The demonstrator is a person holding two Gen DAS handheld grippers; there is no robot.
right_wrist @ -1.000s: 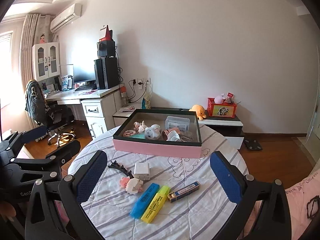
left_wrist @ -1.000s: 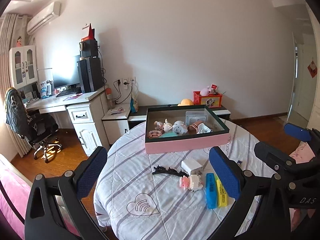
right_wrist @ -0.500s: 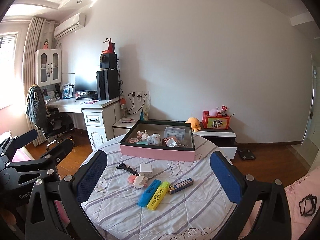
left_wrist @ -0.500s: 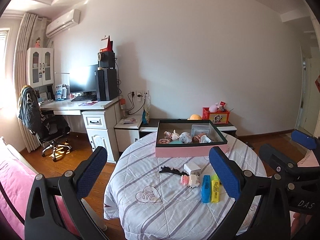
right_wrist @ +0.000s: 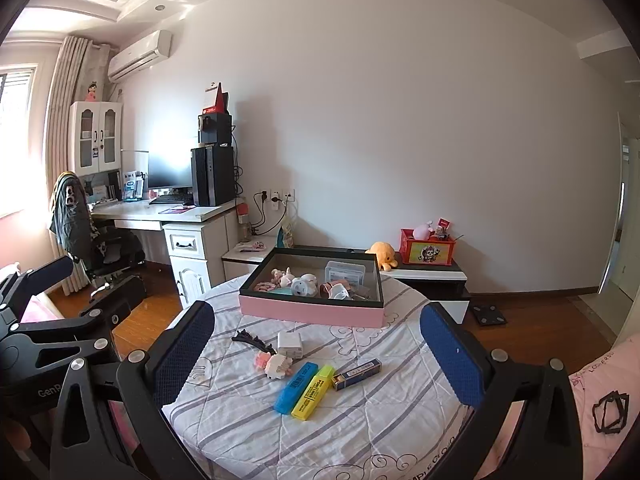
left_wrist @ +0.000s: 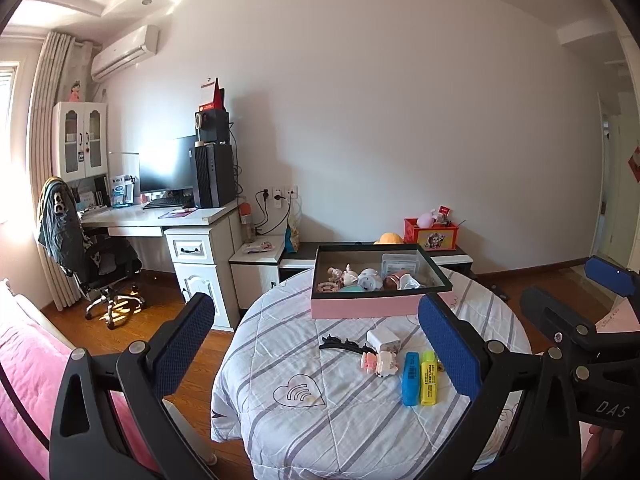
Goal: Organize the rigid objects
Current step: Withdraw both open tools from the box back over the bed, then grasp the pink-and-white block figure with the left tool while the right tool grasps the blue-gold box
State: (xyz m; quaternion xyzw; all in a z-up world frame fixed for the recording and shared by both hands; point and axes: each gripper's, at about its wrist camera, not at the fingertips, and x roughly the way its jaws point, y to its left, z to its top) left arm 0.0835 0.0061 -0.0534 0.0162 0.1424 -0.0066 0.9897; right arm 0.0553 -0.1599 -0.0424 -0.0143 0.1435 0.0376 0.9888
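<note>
Grippers [left_wrist: 316, 344] [right_wrist: 316, 344] spread, short of table [right_wrist: 360, 420] edge.

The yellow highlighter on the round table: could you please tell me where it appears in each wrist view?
Left wrist: the yellow highlighter lies lower right of centre, just inside the right finger, right of the blue highlighter.
Right wrist: it lies just below centre, again right of the blue one.
Shared landmark: the pink box behind both.
</note>
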